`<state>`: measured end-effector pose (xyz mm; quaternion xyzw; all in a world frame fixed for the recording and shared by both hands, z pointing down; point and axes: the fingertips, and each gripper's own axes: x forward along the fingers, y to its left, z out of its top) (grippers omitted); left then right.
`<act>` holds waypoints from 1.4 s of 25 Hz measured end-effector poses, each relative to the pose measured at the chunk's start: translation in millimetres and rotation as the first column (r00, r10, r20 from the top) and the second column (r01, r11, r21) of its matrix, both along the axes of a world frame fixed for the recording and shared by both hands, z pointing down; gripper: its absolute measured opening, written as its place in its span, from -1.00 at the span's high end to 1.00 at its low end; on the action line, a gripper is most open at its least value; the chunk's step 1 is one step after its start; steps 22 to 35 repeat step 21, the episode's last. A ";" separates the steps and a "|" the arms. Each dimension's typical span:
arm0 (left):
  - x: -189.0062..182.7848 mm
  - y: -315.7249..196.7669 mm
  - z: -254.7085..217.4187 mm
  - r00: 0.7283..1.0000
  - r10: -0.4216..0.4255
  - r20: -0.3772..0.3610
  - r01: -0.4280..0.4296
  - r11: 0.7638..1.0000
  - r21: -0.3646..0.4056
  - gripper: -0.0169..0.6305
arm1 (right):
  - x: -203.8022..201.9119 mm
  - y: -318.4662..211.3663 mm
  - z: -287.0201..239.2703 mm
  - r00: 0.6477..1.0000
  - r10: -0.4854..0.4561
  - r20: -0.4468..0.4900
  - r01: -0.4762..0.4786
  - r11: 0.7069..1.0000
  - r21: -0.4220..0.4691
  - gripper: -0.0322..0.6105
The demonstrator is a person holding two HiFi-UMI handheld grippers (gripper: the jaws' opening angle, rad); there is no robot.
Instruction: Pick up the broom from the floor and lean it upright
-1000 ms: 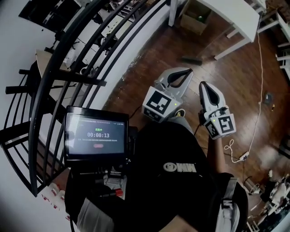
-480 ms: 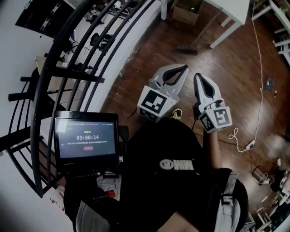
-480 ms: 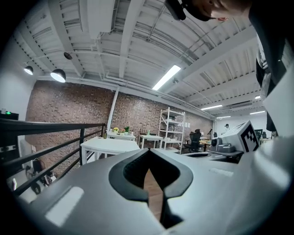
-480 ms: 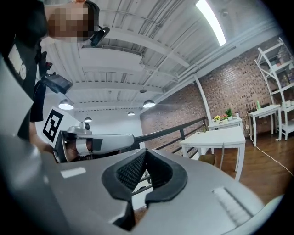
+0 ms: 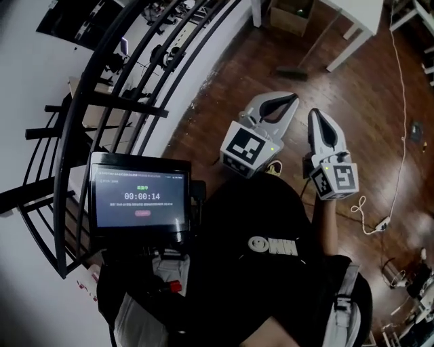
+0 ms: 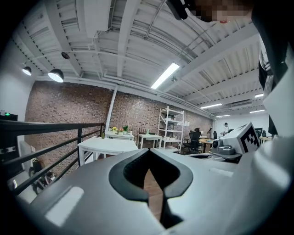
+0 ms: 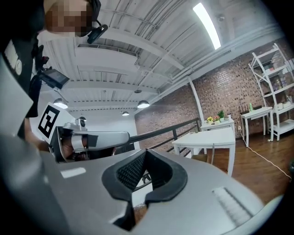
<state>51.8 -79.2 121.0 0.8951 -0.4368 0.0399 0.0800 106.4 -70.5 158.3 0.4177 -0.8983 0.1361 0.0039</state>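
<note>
In the head view the broom [image 5: 291, 72] lies on the wooden floor far ahead, a dark head near a leg of the white table [image 5: 352, 24]. My left gripper [image 5: 289, 100] and right gripper [image 5: 317, 114] hang side by side in front of the person's chest, well short of the broom and pointing towards it. Both are shut with nothing between the jaws. The left gripper view shows its closed jaws [image 6: 149, 170] with the room beyond. The right gripper view shows its closed jaws [image 7: 145, 155] and the left gripper [image 7: 89, 137] beside them. Neither gripper view shows the broom.
A black metal railing [image 5: 129, 88] curves along the left, with a drop beyond it. A cardboard box [image 5: 293, 15] sits under the white table. A white cable [image 5: 397, 101] runs down the floor at the right to a power strip [image 5: 380, 223]. A timer screen [image 5: 139, 196] is mounted at chest level.
The head view has swung a little, and the right gripper has shifted slightly. Both grippers stay shut and side by side. The broom has not moved on the floor.
</note>
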 end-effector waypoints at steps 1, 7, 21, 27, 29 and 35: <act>-0.6 0.2 1.0 1.000 -0.001 0.007 0.001 1.000 -0.003 0.90 | -0.6 0.5 -0.1 1.000 -0.001 0.003 0.001 1.000 0.001 0.89; -4.9 -0.2 5.4 1.000 -0.016 0.009 0.016 1.000 -0.022 0.90 | -7.9 0.8 9.0 1.000 -0.025 -0.003 0.025 1.000 -0.009 0.89; -3.5 -2.2 4.5 1.000 -0.028 -0.010 0.028 1.000 -0.003 0.90 | -8.8 1.1 8.5 0.998 -0.058 -0.021 0.059 0.998 0.003 0.89; -3.5 -2.2 4.5 1.000 -0.028 -0.010 0.028 1.000 -0.003 0.90 | -8.8 1.1 8.5 0.998 -0.058 -0.021 0.059 0.998 0.003 0.89; -3.5 -2.2 4.5 1.000 -0.028 -0.010 0.028 1.000 -0.003 0.90 | -8.8 1.1 8.5 0.998 -0.058 -0.021 0.059 0.998 0.003 0.89; -3.5 -2.2 4.5 1.000 -0.028 -0.010 0.028 1.000 -0.003 0.90 | -8.8 1.1 8.5 0.998 -0.058 -0.021 0.059 0.998 0.003 0.89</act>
